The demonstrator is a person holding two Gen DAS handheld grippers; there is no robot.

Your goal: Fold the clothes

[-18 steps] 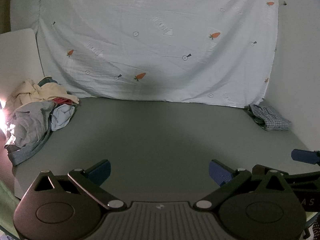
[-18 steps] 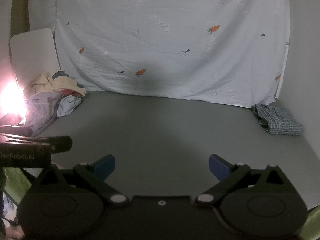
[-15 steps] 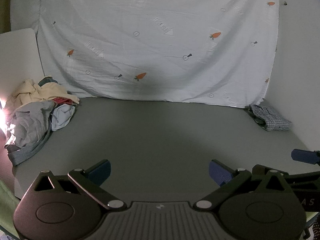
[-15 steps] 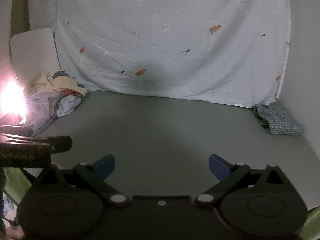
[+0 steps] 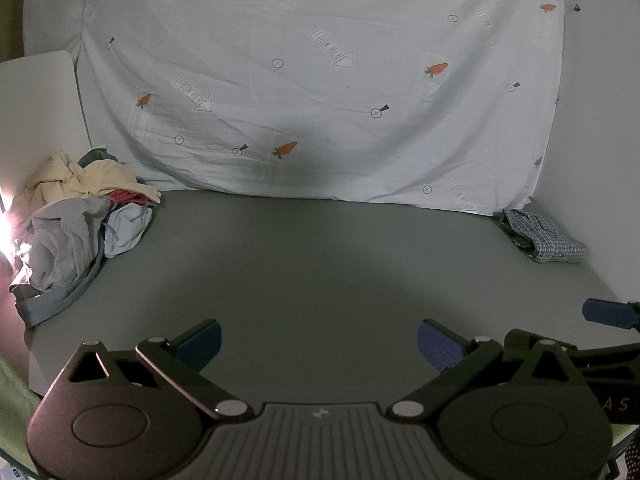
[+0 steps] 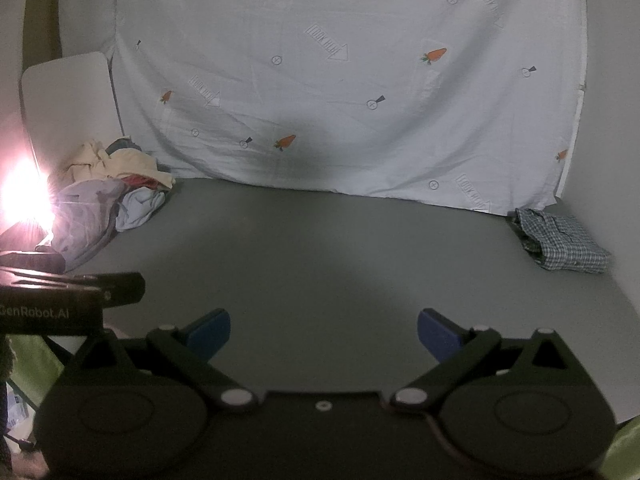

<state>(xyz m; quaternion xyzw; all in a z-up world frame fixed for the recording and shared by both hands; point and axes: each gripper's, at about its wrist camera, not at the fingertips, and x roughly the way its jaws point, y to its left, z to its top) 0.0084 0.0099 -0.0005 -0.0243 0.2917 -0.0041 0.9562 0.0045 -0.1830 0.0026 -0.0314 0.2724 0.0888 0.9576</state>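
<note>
Hovering low over the near edge of the grey table (image 5: 320,264), left gripper (image 5: 318,340) spread wide, blue pads (image 5: 200,338) gripping nothing. Right gripper (image 6: 323,334) alongside, likewise agape and empty-handed above the same surface. Heaped at far left, touching the hanging carrot-print sheet (image 5: 320,80): pile of crumpled clothes (image 5: 80,216). Lying at far right, well apart: folded checked garment (image 6: 562,242).

I'm seeing a matt grey surface (image 5: 320,264), a soft crumpled cloth pile (image 5: 80,220), a woven checked cloth (image 6: 560,244) and a thin wrinkled printed sheet (image 5: 320,80); the fingers (image 6: 436,336) are looking like textured blue rubber on matt black plastic.
</note>
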